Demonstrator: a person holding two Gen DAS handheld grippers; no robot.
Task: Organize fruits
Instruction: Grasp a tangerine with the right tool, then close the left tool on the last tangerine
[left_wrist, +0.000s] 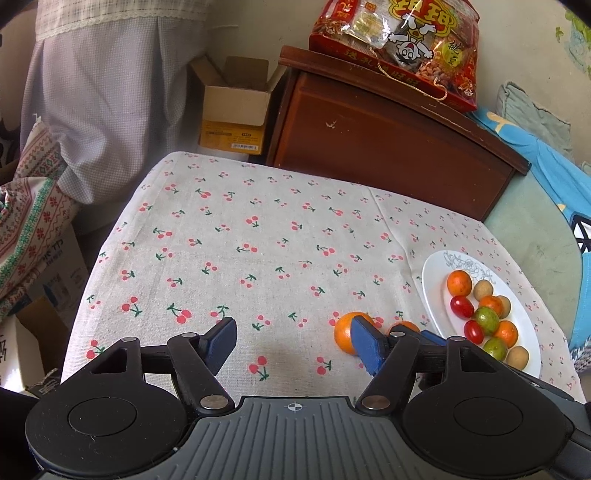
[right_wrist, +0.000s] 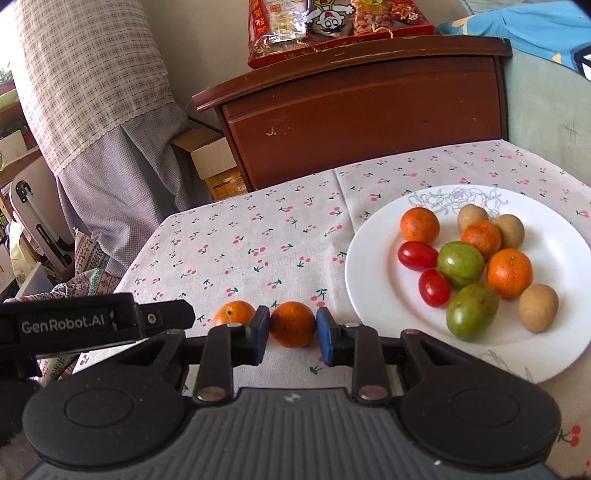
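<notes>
A white plate (right_wrist: 373, 280) on the cherry-print tablecloth holds several fruits: small oranges, red cherry tomatoes, green fruits and tan longans. My right gripper (right_wrist: 292, 334) has its blue pads on both sides of a small orange (right_wrist: 292, 324) that rests on the cloth left of the plate. A second small orange (right_wrist: 233, 312) lies just left of it. My left gripper (left_wrist: 295, 341) is open and empty over the cloth, with that second orange (left_wrist: 345, 329) behind its right finger. The plate (left_wrist: 436, 295) shows at the right of the left wrist view.
A dark wooden cabinet (left_wrist: 388, 144) stands behind the table with a red snack pack (left_wrist: 399, 44) on top. An open cardboard box (left_wrist: 236, 107) sits left of it. A curtain (left_wrist: 110, 92) and patterned fabric (left_wrist: 33, 229) lie at left. Blue bedding (left_wrist: 546, 166) lies at right.
</notes>
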